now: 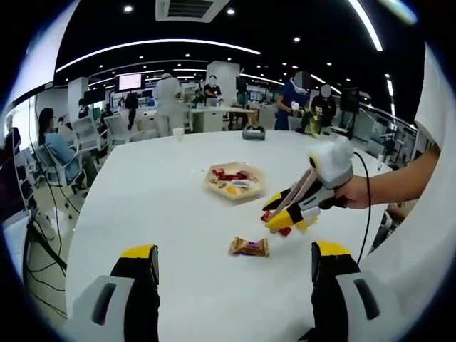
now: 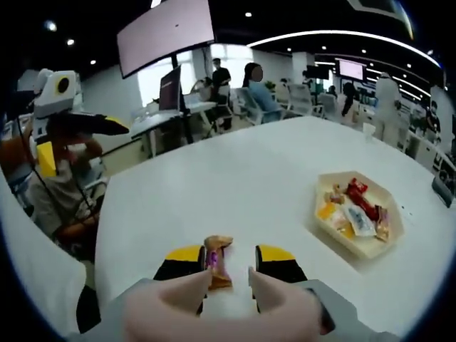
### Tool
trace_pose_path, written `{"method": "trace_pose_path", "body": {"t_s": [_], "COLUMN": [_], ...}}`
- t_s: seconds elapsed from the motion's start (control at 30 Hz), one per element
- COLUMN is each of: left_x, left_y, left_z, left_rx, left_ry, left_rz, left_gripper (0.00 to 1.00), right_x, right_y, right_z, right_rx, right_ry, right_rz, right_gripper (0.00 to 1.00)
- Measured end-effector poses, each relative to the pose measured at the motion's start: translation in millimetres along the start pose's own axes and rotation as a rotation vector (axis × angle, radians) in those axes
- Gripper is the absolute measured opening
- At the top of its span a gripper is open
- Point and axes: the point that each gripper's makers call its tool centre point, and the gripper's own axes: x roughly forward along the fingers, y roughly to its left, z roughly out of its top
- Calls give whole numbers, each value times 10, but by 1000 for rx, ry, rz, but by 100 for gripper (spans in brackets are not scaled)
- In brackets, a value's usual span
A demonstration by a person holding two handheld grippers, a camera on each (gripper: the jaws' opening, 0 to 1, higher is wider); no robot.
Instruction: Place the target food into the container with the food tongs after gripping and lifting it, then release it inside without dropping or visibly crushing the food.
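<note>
right now a small wrapped candy [image 2: 218, 262], orange-brown with a purple patch, sits between the yellow-tipped jaws of the right gripper [image 2: 226, 267] in the right gripper view; the jaws lie close on either side of it, though whether they actually press it is hard to tell. in the left gripper view the same candy [image 1: 249, 246] lies flat on the white table [image 1: 157, 206], just beside the tips of the right gripper [image 1: 281, 219], held by a hand [image 1: 354, 192]. farther across the table, apart from the candy, stands a shallow hexagonal tray [image 2: 363, 246] holding several wrapped sweets. the left gripper [image 1: 235, 274] hovers over the table's near edge with its jaws spread wide, holding nothing. people sit and stand at desks in the background.
</note>
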Motion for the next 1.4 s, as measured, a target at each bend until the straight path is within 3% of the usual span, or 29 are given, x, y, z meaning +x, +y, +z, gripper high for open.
{"method": "trace_pose_path", "body": {"t_s": [0.23,1.4], "left_x": [-11,-241], "left_y": [-49,-16], "left_z": [4,-2], "left_rx": [6,28], "left_ry": [-4,11], "left_rz": [-6,48], "left_gripper": [88,88], "right_x": [10,247], "right_y": [-52,70], "right_z": [-33,-98], "right_rx": [8,-19], "right_ry": [7,43], "right_rz": [-22,23], "right_gripper": [28,28]}}
